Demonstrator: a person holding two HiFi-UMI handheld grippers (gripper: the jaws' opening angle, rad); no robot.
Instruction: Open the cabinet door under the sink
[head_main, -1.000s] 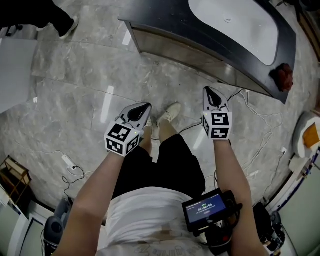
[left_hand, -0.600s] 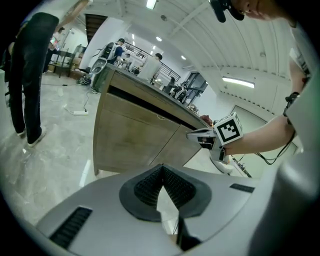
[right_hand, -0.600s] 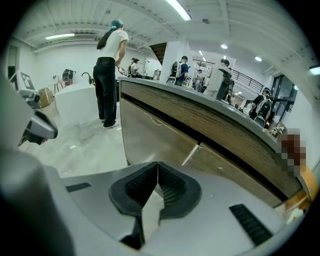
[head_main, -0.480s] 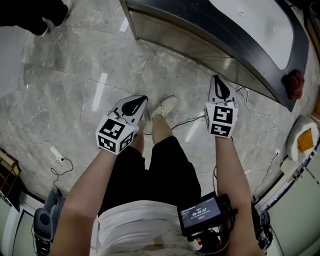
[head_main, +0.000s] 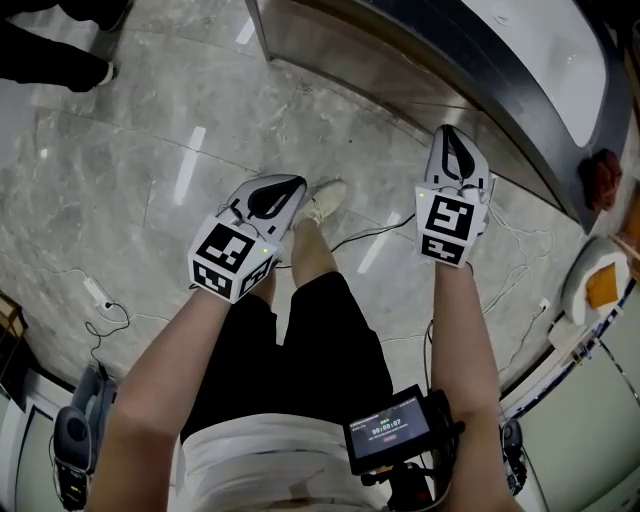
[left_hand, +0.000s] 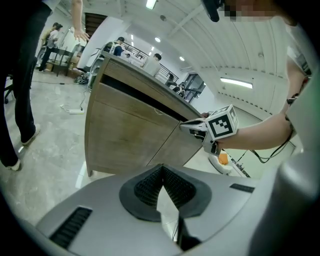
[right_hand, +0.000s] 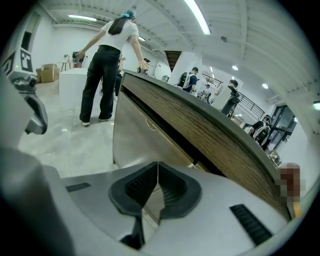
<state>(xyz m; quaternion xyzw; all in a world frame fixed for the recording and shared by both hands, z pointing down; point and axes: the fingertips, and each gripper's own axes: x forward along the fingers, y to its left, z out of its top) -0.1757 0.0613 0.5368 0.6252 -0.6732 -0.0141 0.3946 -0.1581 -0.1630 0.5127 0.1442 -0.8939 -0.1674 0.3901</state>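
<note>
Pointing slantwise down at cabinet door (left_hand: 125, 135): left gripper (head_main: 290, 186), right gripper (head_main: 448, 138), jaws together.

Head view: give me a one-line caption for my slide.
Person stands before the sink cabinet, left gripper and right gripper both shut and empty, short of its front.

Illumination is bright, even and cool white, supplied by ceiling strip lights (right_hand: 197, 17); shadows are soft, and the polished floor (head_main: 120, 200) returns the lights as elongated glare streaks in the head view. Both gripper views show strong wide-angle distortion: straight cabinet (left_hand: 125, 135) edges bow, and the corners fall to a black vignette. Focus is sharp at mid-distance; far background figures are small and soft.
</note>
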